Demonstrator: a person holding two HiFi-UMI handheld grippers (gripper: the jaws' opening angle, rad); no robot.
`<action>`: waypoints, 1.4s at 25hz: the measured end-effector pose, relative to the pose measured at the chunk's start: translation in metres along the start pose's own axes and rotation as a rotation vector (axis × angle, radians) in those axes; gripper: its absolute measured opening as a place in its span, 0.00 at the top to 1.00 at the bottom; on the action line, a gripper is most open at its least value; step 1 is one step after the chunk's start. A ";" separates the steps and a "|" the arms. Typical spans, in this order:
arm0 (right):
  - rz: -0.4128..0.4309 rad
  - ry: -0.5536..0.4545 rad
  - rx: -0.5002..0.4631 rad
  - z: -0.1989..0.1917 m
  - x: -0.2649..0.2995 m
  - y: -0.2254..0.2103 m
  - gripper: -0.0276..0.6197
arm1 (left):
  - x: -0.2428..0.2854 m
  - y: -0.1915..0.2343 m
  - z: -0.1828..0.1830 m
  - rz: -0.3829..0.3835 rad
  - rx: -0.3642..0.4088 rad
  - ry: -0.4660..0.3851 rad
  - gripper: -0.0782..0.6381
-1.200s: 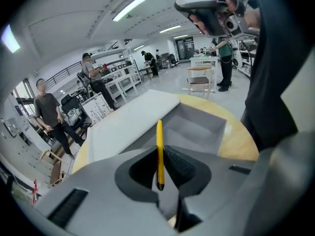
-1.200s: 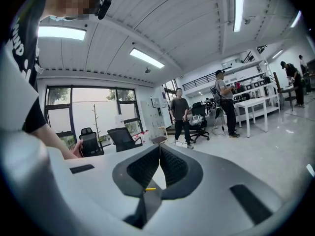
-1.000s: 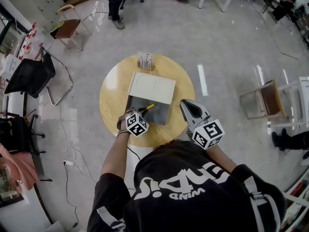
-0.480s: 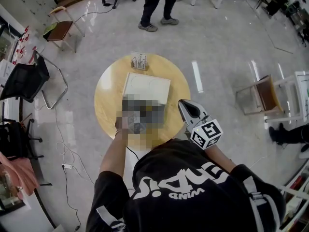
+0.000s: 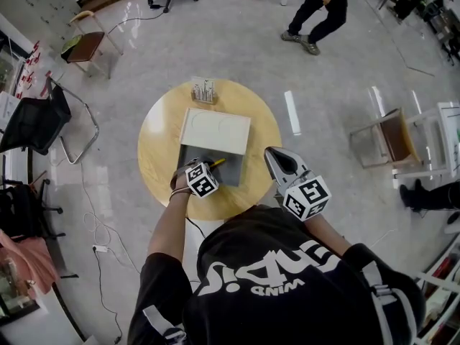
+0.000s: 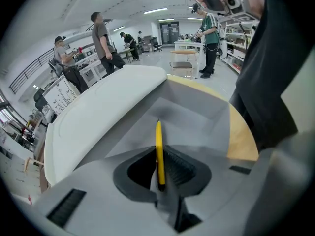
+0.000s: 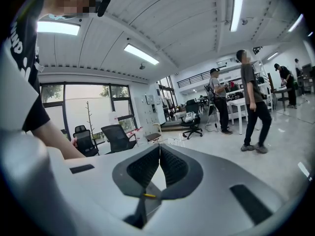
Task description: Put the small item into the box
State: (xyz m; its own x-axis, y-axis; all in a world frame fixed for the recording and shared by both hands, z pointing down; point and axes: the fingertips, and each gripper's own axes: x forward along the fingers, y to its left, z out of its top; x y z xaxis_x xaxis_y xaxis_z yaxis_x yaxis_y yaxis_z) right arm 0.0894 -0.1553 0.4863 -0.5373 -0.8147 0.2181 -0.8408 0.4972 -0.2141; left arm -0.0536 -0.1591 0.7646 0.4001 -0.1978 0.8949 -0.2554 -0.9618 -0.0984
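Left gripper view gives me the best read: my left gripper is clamped on the slim yellow pen, whose tip hangs over the grey well of the open box. The white lid lies toward the table's far edge. My right gripper is pinched together on nothing at the near right edge. Placing looks underway; next I'd lower and let go.

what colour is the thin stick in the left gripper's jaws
Yellow. The thin stick shows best in the left gripper view, clamped between the jaws.
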 end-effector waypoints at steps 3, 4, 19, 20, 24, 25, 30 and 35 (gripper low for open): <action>0.000 0.002 -0.001 -0.001 0.001 -0.002 0.95 | 0.001 0.000 -0.001 -0.017 -0.010 0.005 0.82; -0.001 0.002 -0.001 -0.001 0.000 -0.003 0.95 | 0.002 -0.001 -0.001 -0.023 -0.014 0.004 0.82; 0.040 0.000 -0.006 0.000 0.005 0.006 0.95 | -0.044 0.020 0.030 0.096 -0.051 -0.122 0.88; 0.044 0.000 -0.007 -0.001 0.005 0.006 0.95 | -0.051 0.022 0.034 0.109 -0.064 -0.139 0.88; 0.056 0.000 -0.011 -0.002 0.005 0.009 0.95 | -0.087 0.032 0.052 0.185 -0.203 -0.266 0.88; 0.060 0.001 -0.013 -0.001 0.005 0.011 0.95 | -0.098 0.032 0.055 0.204 -0.244 -0.304 0.88; 0.079 -0.003 -0.021 0.003 0.006 0.018 0.95 | -0.158 0.033 0.065 0.305 -0.404 -0.460 0.88; 0.092 -0.004 -0.028 0.002 -0.002 0.014 0.95 | -0.217 0.023 0.079 0.411 -0.522 -0.585 0.88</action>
State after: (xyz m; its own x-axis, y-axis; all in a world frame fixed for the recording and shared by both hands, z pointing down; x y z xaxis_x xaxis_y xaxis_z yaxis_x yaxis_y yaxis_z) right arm 0.0795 -0.1473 0.4805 -0.6125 -0.7661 0.1949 -0.7892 0.5784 -0.2064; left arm -0.0765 -0.1531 0.5336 0.5379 -0.7114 0.4524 -0.7901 -0.6125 -0.0236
